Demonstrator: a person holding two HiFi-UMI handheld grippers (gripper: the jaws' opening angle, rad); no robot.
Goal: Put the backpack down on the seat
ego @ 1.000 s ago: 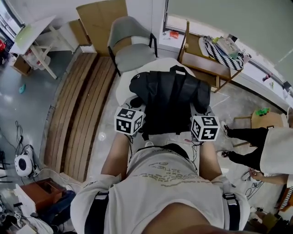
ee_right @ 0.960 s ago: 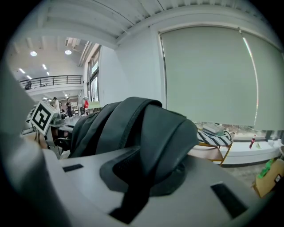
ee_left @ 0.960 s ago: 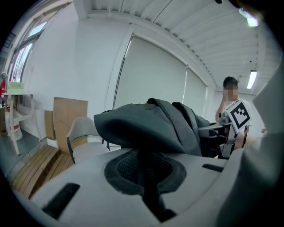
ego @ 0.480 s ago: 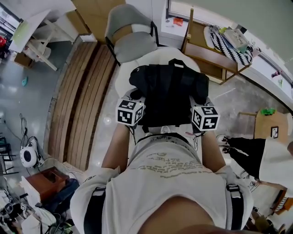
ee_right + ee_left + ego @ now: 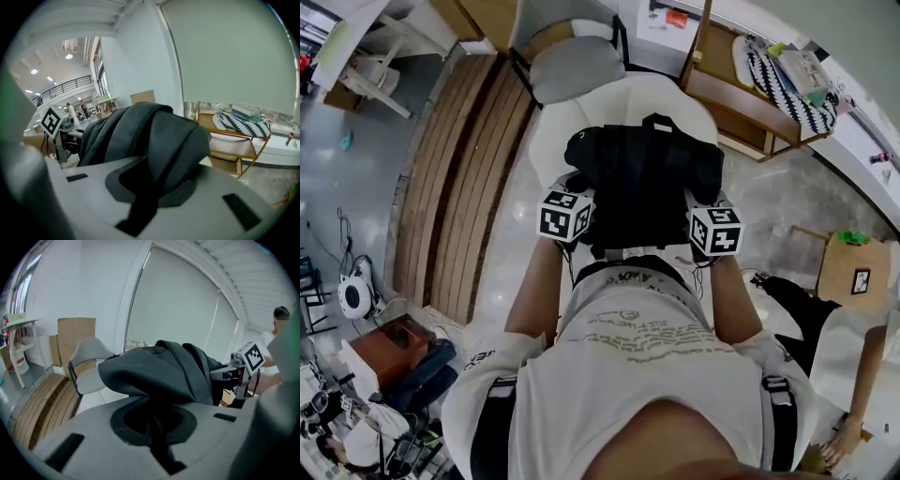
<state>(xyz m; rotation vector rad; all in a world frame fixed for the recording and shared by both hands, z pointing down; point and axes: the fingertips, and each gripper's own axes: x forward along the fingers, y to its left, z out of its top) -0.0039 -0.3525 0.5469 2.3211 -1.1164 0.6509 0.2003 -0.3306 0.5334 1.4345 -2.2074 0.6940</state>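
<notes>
Backpack (image 5: 642, 187) held over the white seat (image 5: 553, 141).
Head view: the black backpack is seen above the seat's middle, gripped at its near left and right edges; contact with the seat cannot be told. Left gripper view: the left gripper (image 5: 157, 418) is clamped on backpack fabric. Right gripper view: the right gripper (image 5: 140, 201) is pinched on a fold of it.

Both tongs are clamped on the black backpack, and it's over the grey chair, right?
Not quite. The left tongs and right tongs are both clamped on the black backpack, but it is over the white seat, not the grey chair, which stands beyond it. The head view shows this.
</notes>
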